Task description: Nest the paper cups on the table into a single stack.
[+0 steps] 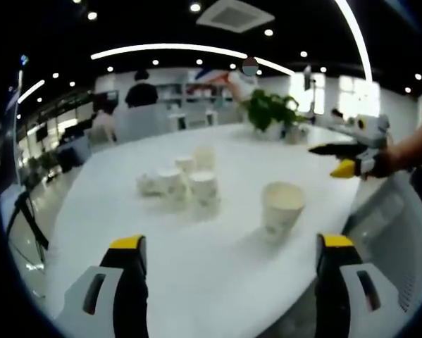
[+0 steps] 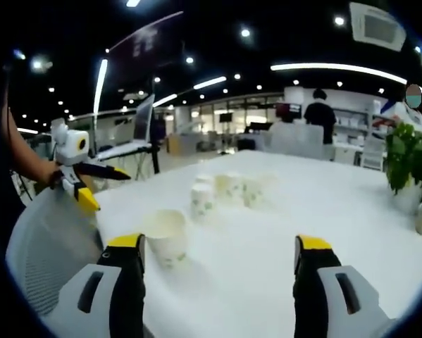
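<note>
Left gripper view: my left claw (image 1: pixel 232 253) spread wide, empty. Lone paper cup (image 1: pixel 282 206) just ahead, toward right jaw; cup cluster (image 1: pixel 181 183) farther ahead-left. Right claw (image 2: pixel 219 253) also wide, empty. Judgement: centre jaws on lone cup, squeeze gently below rim.

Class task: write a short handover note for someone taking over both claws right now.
Left claw: open, holding nothing, low over the white table.
Right claw: open, holding nothing, same height.
Nearest cup stands alone, upright, ahead of both claws.
Cluster of cups sits farther back, near mid-table; one may lie tipped, too blurred to tell.
Done: nothing visibly nested.
Left: nest every cup into one stack.
</note>
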